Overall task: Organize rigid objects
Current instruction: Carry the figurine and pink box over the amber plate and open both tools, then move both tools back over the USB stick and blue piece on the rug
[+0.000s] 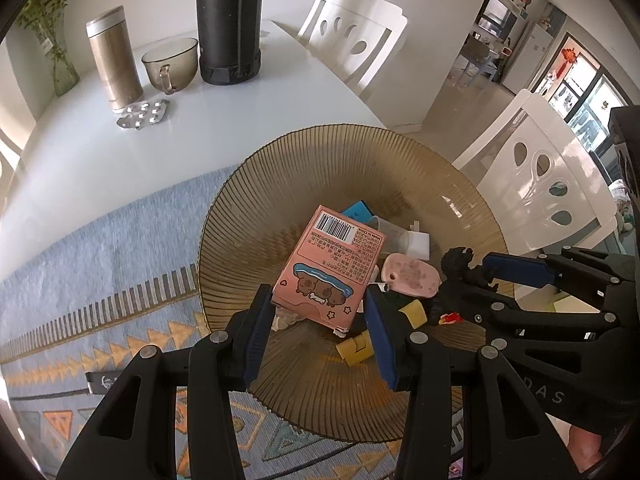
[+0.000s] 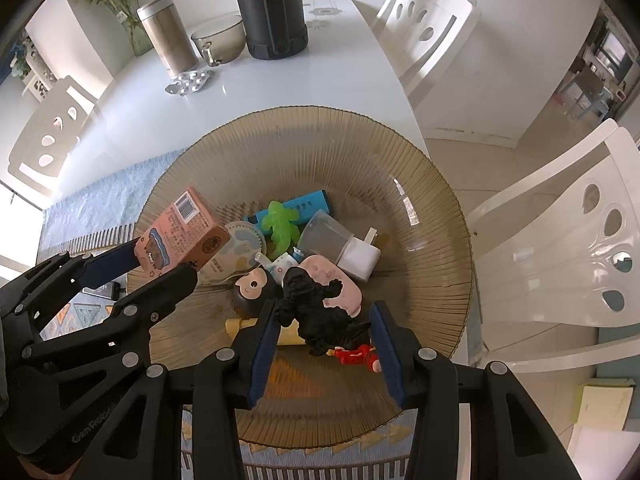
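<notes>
A ribbed amber glass bowl (image 1: 344,160) (image 2: 432,216) holds several small items. My left gripper (image 1: 318,312) is shut on a pink printed box (image 1: 332,268), lifted over the bowl's left side; the box also shows in the right wrist view (image 2: 180,232). My right gripper (image 2: 324,320) is open, its fingers on either side of a black dinosaur figure (image 2: 316,312) lying in the bowl; the figure shows in the left wrist view (image 1: 456,276) too. Around it lie a pink soap-shaped piece (image 2: 340,280), a red toy (image 2: 358,356), a green lizard toy (image 2: 280,224) and a white charger (image 2: 358,258).
The bowl sits on a blue patterned mat (image 1: 80,248) on a white table (image 1: 120,152). At the far end stand a tall black flask (image 1: 228,20), a gold thermos (image 1: 114,56), a glass mug (image 1: 170,62) and a pill blister (image 1: 144,114). White chairs (image 2: 560,248) stand to the right.
</notes>
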A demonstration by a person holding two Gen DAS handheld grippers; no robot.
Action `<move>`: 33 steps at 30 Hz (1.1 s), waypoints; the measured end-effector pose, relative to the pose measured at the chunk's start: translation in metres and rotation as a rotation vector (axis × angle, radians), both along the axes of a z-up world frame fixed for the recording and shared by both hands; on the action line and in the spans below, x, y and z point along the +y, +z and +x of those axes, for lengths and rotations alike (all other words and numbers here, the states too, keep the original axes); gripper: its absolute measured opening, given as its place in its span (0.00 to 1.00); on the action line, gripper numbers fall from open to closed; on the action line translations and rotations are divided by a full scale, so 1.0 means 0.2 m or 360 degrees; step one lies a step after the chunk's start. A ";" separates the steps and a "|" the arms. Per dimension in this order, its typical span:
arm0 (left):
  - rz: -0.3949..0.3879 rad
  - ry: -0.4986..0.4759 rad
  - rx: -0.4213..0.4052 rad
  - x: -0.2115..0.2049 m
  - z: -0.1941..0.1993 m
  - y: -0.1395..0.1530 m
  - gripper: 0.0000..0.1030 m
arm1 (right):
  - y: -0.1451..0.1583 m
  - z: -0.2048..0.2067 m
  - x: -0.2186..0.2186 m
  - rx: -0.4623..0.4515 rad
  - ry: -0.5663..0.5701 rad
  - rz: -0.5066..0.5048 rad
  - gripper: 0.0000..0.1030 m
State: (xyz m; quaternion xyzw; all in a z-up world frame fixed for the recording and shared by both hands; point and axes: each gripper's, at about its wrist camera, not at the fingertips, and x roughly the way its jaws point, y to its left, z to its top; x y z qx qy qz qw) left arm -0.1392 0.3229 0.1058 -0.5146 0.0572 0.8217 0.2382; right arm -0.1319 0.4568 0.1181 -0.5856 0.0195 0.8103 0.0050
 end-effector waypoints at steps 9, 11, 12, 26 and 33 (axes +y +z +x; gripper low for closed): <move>-0.0009 0.0013 -0.0007 0.00 -0.01 -0.02 0.42 | -0.08 0.00 0.13 -0.0057 -0.0091 -0.0163 0.44; 0.0006 -0.0004 -0.0011 0.00 -0.01 -0.01 0.54 | -0.09 0.00 0.15 -0.0071 -0.0107 -0.0179 0.49; 0.0004 -0.0001 -0.0014 0.01 0.00 0.00 0.59 | -0.08 0.00 0.16 -0.0071 -0.0124 -0.0169 0.52; 0.0064 0.0188 0.0159 -0.32 0.15 0.26 0.66 | 0.12 0.18 0.04 0.0024 -0.0087 -0.0150 0.57; -0.0006 0.0422 0.0243 -0.83 0.27 0.38 0.66 | 0.17 0.31 -0.30 0.0011 0.0065 -0.0209 0.57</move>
